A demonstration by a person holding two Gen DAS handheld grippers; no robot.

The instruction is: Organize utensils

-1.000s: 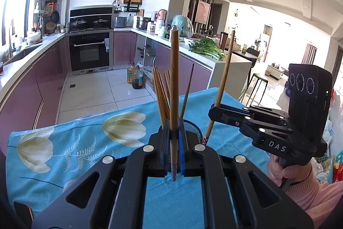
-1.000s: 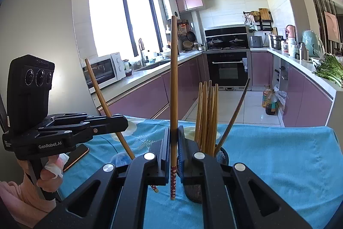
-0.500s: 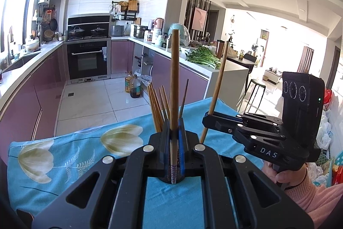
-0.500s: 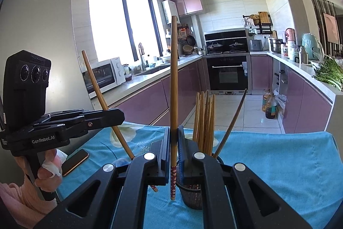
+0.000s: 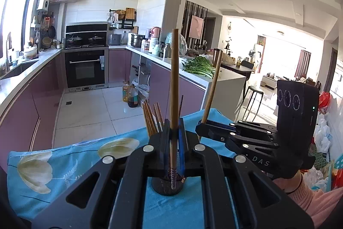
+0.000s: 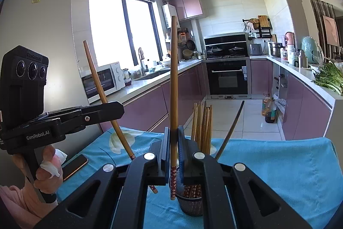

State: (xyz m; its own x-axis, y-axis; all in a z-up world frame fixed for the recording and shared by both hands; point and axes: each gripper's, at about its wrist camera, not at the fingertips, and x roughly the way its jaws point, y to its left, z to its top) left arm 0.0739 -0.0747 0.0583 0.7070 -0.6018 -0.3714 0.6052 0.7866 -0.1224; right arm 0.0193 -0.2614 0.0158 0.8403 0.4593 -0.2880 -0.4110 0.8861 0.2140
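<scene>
While each claw clamps a chopstick (image 5: 174, 87), both hover over the holder (image 6: 191, 204).

"DAS" marks the right gripper (image 5: 202, 121); the left gripper (image 6: 120, 108) apparently reads "GenRobot.AI".

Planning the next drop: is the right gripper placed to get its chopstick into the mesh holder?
Probably yes: the right gripper holds its chopstick upright, tip just above the mesh holder rim.

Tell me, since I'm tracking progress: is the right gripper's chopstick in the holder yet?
Not yet. The chopstick is upright, clamped in the right hand-held gripper, its tip above the holder rim.
</scene>
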